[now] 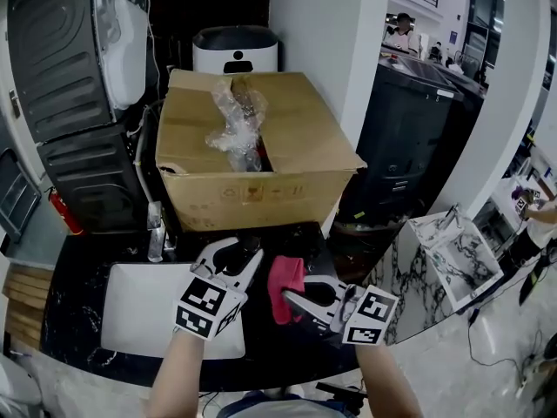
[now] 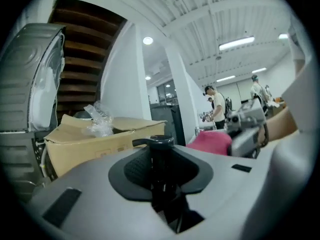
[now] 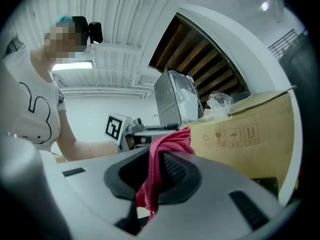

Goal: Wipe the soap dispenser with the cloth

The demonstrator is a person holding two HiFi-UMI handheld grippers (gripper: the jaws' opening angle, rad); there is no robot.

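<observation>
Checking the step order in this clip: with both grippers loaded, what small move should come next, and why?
Probably ease the right gripper toward the left gripper, so the pink cloth it pinches meets the black soap dispenser clamped in the left one. The head view shows the cloth right beside the dispenser but seemingly not on it yet, so wiping contact is the missing step.

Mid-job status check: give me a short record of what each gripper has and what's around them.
left gripper: shut on black soap dispenser, pump head up
right gripper: shut on pink cloth, which hangs from the jaws
cloth vs dispenser: side by side, no contact seen
behind: open cardboard box with plastic wrap
below left: white sink in dark counter
</observation>
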